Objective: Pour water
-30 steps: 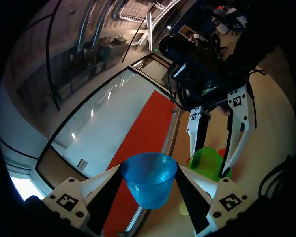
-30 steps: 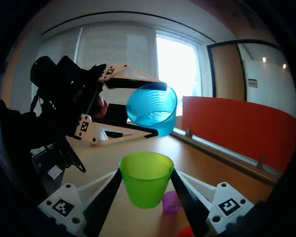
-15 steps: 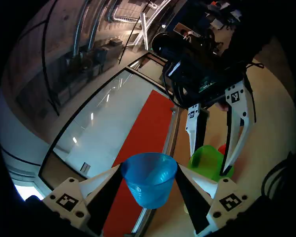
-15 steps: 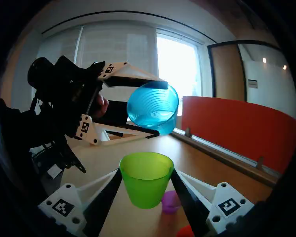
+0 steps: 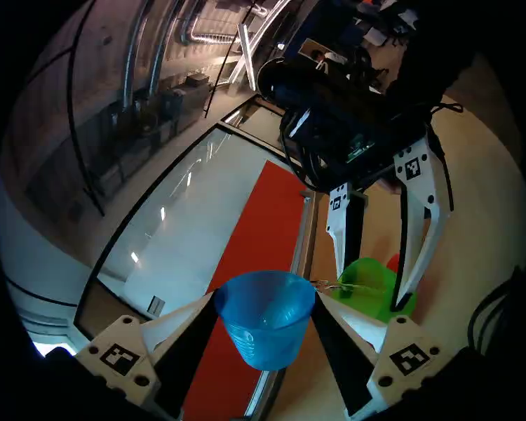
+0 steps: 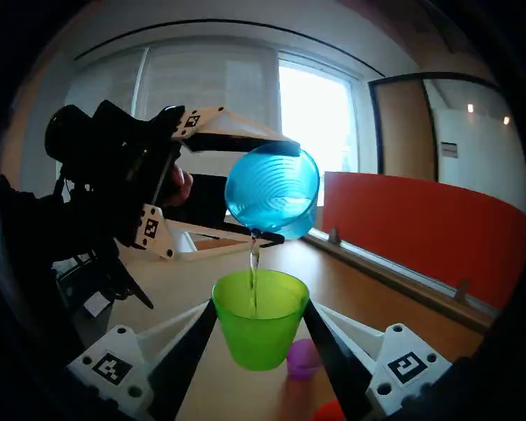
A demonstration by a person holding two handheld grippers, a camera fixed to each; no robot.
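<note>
While both fingers (image 5: 189, 344) of the left gripper (image 5: 264, 298) press on opposite walls of the blue cup (image 5: 264, 330), the cup is held fast at a narrow spacing set by its own width. In the right gripper view this cup is raised and tipped well over, mouth toward the camera, with its lip at the lowest point. The right gripper (image 6: 259, 309) likewise clamps the green cup (image 6: 259, 337) between both of its fingers, upright, directly below that lip and apart from it.

Change since half a second ago: the blue cup has rotated slightly further, and a thin water stream (image 6: 252, 270) now falls from its lip into the green cup, where none was visible before. The stream lands inside the rim, a little left of centre. Judgement: the pour has only just started, and most of the water appears to remain in the blue cup, so the transfer is at an early stage.

Outward from the cups, a purple cup (image 6: 304, 359) and a red object (image 6: 331, 410) stand on the table (image 6: 375, 295) just beside the green cup, and a red partition (image 6: 431, 224) runs along the table's far edge. Risk: a faster tilt could throw the stream past the green rim
</note>
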